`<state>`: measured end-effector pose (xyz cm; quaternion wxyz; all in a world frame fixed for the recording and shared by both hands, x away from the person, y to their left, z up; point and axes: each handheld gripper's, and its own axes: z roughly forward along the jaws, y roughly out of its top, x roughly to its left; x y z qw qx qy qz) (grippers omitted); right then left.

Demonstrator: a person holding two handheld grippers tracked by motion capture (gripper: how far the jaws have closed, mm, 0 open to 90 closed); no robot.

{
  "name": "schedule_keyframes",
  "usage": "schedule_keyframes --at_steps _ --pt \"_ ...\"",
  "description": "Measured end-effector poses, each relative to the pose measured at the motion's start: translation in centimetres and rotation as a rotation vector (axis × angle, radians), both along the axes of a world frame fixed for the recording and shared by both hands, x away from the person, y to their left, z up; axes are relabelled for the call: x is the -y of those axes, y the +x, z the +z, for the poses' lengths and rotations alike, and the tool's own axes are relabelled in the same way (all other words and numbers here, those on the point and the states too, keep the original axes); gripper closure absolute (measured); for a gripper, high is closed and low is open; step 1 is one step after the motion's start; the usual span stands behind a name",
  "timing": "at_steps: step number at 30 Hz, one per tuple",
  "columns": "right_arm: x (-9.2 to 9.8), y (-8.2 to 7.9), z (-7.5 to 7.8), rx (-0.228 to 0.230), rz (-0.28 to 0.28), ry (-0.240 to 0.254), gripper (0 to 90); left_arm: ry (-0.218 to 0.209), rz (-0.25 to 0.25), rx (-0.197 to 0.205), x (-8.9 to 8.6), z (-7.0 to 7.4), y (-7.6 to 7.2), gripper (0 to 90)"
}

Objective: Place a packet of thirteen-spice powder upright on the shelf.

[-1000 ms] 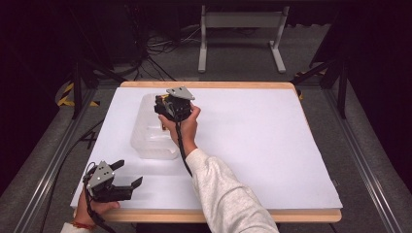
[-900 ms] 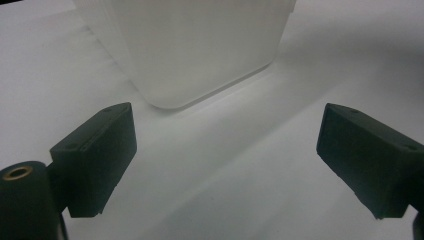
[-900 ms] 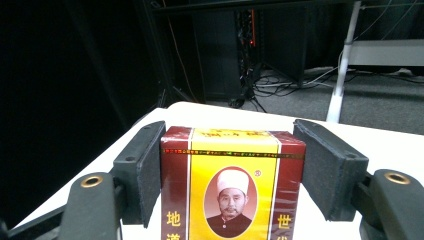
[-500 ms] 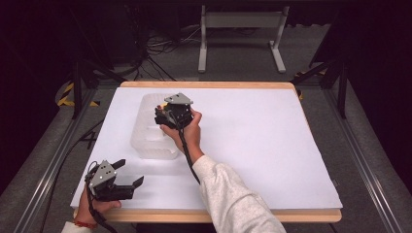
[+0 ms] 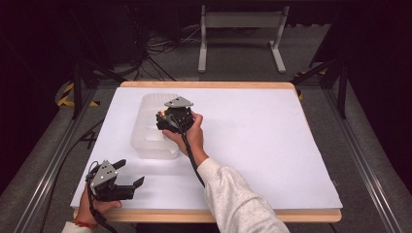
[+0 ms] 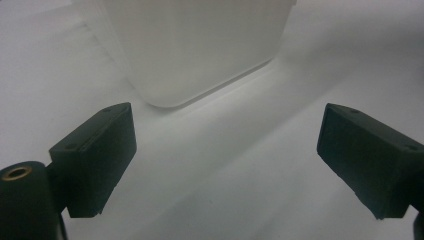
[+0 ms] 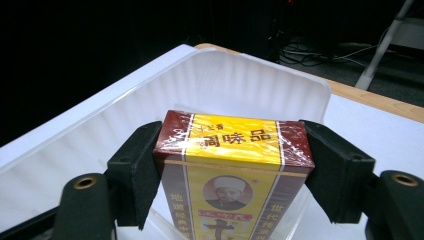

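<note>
item: yellow-and-maroon carton (image 7: 235, 170), film-wrapped, printed label with a portrait. location: between the jaws of the right claw (image 7: 234, 165), held over the open clear plastic tub (image 7: 280, 85); in the high view the right claw (image 5: 171, 119) sits over the tub (image 5: 145, 133) on the left half of the white bench (image 5: 272, 145).

right claw: clenched on the carton, one pad on each narrow side, near its top end. its jaws have just been opening a little, yet the carton is between them and both pads look to be in contact.

left claw (image 5: 127, 177): released, jaws wide apart with nothing between them, resting near the front-left corner of the bench, well apart from the tub; in the left gripper view the left claw (image 6: 225, 165) faces a rounded tub corner (image 6: 200, 55).

risks, as judged:
- slip. the wrap looks glossy and the hold is at the top end only; a loosened grip could let the carton slide down or pivot before it is placed.
- tilt on release. how far the carton's lower end is from the tub floor cannot be told; if let go high, it could tip against a wall or land on its side.
- rim strike. the pads stand wider than the carton and close to the tub walls; a sideways drift could catch the rim.
- tub shift. the tub looks light and nothing steadies it; a nudge from the carton or the claw could push it across the bench.
</note>
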<state>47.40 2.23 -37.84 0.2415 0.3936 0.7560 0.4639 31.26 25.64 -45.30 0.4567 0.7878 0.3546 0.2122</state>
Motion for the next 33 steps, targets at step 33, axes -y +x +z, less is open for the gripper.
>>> schedule_keyframes --at_steps 33 --pt "1.2 -0.6 1.5 -0.005 0.12 -0.143 22.8 0.021 0.004 -0.001 0.2 -0.1 0.1 9.4"
